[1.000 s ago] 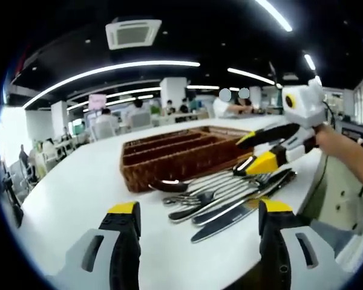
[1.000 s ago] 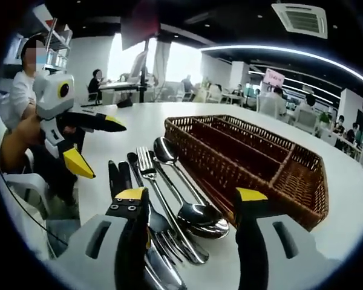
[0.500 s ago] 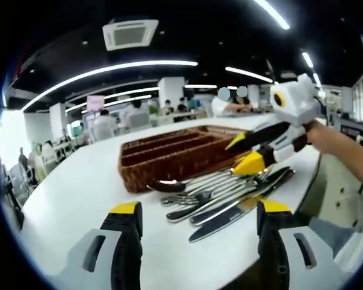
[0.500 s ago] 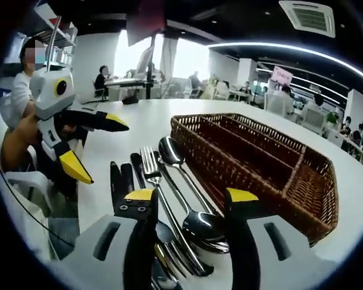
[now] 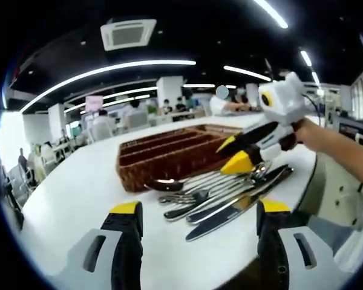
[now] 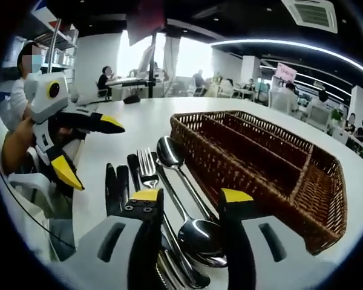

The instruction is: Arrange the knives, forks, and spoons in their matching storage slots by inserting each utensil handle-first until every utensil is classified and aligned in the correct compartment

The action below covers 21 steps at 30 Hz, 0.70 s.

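A brown wicker cutlery basket (image 5: pixel 146 164) (image 6: pixel 193 147) with long compartments stands on the white table. In front of it lies a pile of utensils (image 5: pixel 215 194): spoons (image 6: pixel 195 232), a fork (image 6: pixel 148 173) and knives (image 6: pixel 112 183). My right gripper (image 6: pixel 190 196) (image 5: pixel 231 154) hovers low over the pile, open, with the spoon bowls between its jaws. My left gripper (image 5: pixel 198 210) (image 6: pixel 89 151) stays back from the pile, open wide, holding nothing.
The white table (image 5: pixel 72 193) has bare room to the left of the basket. Its curved edge (image 5: pixel 302 181) runs close behind the utensils. A person's hand (image 5: pixel 327 142) holds the right gripper. Seated people and desks fill the background.
My right gripper has moved lower over the utensils, and its jaws have narrowed around the spoons. The left gripper has barely moved.
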### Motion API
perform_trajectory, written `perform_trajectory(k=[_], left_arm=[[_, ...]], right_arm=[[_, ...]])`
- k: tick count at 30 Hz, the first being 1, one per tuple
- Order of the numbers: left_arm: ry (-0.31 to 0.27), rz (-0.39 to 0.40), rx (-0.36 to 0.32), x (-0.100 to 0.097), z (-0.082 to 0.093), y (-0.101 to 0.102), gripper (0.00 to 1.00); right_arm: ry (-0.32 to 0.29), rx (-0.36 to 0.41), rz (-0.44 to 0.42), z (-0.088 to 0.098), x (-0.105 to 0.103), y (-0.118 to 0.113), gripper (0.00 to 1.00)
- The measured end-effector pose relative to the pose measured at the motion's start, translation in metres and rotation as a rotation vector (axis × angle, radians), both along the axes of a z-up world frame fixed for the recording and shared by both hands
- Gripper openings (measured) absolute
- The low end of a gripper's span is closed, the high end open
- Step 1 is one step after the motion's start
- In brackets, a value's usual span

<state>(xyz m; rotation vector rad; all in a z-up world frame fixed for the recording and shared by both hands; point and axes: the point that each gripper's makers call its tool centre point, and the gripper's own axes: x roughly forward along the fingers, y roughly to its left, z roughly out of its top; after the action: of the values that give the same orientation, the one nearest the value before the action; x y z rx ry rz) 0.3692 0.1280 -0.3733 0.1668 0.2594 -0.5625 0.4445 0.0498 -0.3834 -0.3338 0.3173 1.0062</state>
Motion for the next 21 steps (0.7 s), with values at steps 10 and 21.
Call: perform_trajectory(k=[10,21], left_arm=[[-0.002,0.000,0.005,0.000,0.000,0.001,0.77],[-0.002,0.003,-0.005,0.000,-0.001,0.002,0.76]], right_arm=[[0.019,-0.004,0.012,-0.003,0.003,0.006,0.29],[0.037,-0.034,0.050,-0.008,0.009,0.020,0.25]])
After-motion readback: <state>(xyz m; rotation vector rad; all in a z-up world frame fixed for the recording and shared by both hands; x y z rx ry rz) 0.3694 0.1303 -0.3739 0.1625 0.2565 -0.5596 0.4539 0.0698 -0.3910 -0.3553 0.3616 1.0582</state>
